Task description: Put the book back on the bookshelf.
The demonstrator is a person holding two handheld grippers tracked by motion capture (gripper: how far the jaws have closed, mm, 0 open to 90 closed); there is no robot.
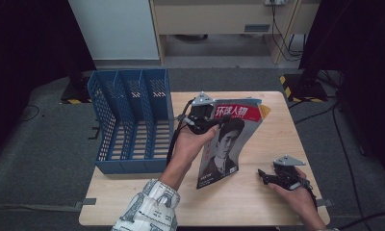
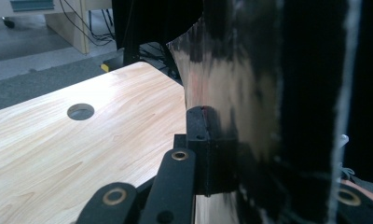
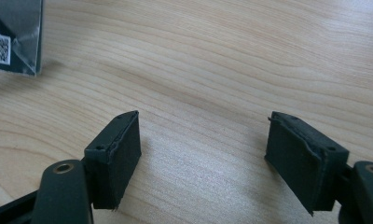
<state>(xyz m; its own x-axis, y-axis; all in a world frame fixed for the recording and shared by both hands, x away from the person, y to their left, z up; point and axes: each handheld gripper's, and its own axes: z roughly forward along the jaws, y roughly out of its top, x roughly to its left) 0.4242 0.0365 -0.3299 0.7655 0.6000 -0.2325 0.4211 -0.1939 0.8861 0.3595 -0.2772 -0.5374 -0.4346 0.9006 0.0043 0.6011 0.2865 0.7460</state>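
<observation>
Glossy magazine was gripped at its top edge by the left gripper — held upright over the wooden table | step: lift for filing | right gripper was rested open, empty | next — a swing left into the blue file rack was judged needed.

On the worktop, the file rack sits at the left edge. Just right of it, the magazine stands tilted in the left claw. The right claw rests near the front right corner, well apart.
</observation>
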